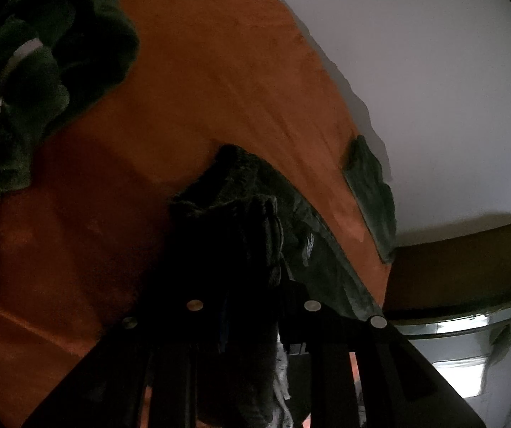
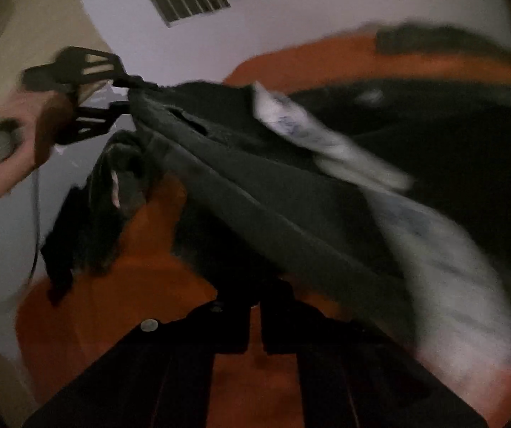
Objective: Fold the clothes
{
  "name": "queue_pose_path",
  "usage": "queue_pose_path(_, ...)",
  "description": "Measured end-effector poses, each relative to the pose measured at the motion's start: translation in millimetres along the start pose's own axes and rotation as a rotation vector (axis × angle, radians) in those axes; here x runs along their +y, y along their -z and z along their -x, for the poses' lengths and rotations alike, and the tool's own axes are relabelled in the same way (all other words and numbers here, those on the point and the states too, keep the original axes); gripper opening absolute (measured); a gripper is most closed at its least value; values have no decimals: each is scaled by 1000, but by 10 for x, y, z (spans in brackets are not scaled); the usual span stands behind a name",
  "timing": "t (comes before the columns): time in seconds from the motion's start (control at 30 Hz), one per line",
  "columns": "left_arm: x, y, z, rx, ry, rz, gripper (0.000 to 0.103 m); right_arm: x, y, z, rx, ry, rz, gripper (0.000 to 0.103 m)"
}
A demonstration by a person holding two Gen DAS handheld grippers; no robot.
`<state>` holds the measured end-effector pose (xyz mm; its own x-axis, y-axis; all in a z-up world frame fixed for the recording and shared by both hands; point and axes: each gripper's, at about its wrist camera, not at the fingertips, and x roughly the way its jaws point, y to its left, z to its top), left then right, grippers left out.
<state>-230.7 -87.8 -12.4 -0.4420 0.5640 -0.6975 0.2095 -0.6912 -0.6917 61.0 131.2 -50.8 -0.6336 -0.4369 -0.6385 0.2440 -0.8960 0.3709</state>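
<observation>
Orange fabric (image 1: 219, 82) is covering the surface under both views, with pale floor (image 1: 433, 89) lying beyond its right edge in the left wrist view. At the far left of that view a dark green garment (image 1: 52, 71) is hanging in bunched folds. The left tongs (image 1: 251, 285) are pointing steeply down and are clamped on a dark fold of this fleecy cloth; the fold is rising just past the tips, and a seam is running away to the lower right. Further right, 1 more patch of green cloth (image 1: 369, 192) is draping over the orange edge, beside a brown seat (image 1: 469, 260) and a shiny metal rim (image 1: 469, 324).

In the right wrist view, blurred by motion, a hand (image 2: 2, 149) at the left is gripping the left tongs' black frame (image 2: 77, 96), whose tips are pinching the garment's corner. The garment is stretching with its long axis from that corner down to the lower right, lifted off the orange surface, with a white printed lining (image 2: 326, 135) showing. The right tongs (image 2: 255, 317) are together at the bottom centre; dark cloth is lying right at their tips, though whether it is pinched I cannot tell. Bare orange surface is lying open at the lower left.
</observation>
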Motion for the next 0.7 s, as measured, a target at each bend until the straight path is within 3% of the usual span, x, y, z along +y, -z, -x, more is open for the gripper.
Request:
queue_pose_path(0.07,32,-18,20,6,-2,2,22,-294,74,456,-10,85,36,3)
queue_pose_path(0.13,85,-41,-10,29,-3,15,22,-676,157,662,-2,166,64,3)
queue_pose_path(0.3,351,57,-22,40,57,69,22,-1510,197,1331,109,518,121,3)
queue_pose_path(0.4,486,162,-19,62,54,56,22,-1820,74,1913,132,739,248,3)
queue_pose_path(0.5,597,255,26,88,63,57,22,-1867,-264,2446,78,978,449,3)
queue_pose_path(0.57,657,291,94,95,70,47,22,-1734,-483,2712,7,1079,552,3)
queue_pose_path(0.63,744,327,181,86,94,50,22,-1556,-514,2847,-57,1153,663,3)
queue_pose_path(0.7,909,386,189,87,86,53,22,-1539,-356,2864,-12,1114,666,3)
